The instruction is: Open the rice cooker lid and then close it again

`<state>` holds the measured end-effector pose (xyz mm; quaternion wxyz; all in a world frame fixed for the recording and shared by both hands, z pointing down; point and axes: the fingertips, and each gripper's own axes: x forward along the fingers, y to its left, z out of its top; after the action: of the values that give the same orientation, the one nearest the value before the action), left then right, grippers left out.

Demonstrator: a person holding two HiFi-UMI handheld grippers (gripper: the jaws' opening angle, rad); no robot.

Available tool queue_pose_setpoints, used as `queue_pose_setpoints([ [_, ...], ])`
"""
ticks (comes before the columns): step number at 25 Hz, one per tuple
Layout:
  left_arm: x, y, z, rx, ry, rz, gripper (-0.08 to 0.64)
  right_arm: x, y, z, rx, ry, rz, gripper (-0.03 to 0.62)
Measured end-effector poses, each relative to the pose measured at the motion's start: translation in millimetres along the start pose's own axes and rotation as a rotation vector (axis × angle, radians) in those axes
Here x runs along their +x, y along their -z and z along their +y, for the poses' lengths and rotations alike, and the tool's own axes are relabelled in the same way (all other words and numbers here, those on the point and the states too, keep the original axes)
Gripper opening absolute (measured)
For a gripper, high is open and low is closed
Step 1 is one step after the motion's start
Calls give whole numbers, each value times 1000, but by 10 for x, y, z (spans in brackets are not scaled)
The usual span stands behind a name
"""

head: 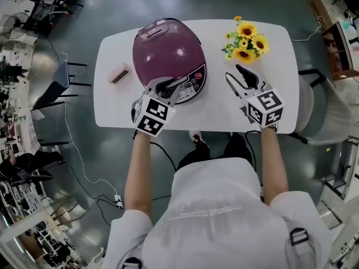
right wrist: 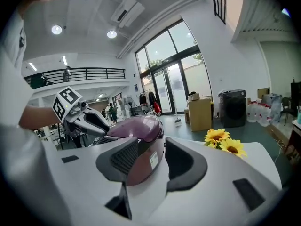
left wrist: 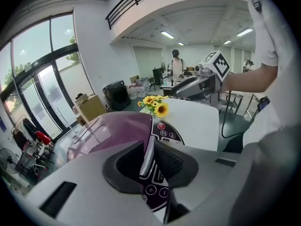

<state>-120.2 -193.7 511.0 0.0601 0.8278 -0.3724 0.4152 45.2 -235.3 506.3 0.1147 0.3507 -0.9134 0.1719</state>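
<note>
Left gripper: jaws being held narrowly apart astride silver latch at rice cooker front | right gripper: being held spread, empty, right of cooker | lid shut | risk: unbraced cooker being shoved back if jaws slip.

This is a large open work hall, more lab than home. Tall glass doors front it, and a balcony railing runs along an upper floor. Round ceiling lights and an air conditioner sit overhead. A lone white table stands on a grey floor crossed by cables. Crowded workbenches, a fan, a cardboard box, a black bin and water bottles line the edges.
</note>
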Motion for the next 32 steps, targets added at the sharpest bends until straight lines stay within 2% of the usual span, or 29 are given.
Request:
queue_pose_setpoints([
  [4,50,14,-41,-8,48,-16,66,-29,4,54,10,41,-2,178],
  [8,73,69,-51,-18,62,8,57,-71,-39,123,2,52,-9,176],
  [13,151,16,-94,-6,67,-2,48,-124,-15,139,0,55,-1,175],
  [20,184,43,-113,-11,30,3,32,-99,-7,191,-28,29,20,175],
  [27,192,56,-95,-93,18,-7,32,-17,-67,267,-50,-8,27,175],
  [32,192,46,-93,-97,-3,-9,32,-9,-74,241,-53,-15,31,175],
])
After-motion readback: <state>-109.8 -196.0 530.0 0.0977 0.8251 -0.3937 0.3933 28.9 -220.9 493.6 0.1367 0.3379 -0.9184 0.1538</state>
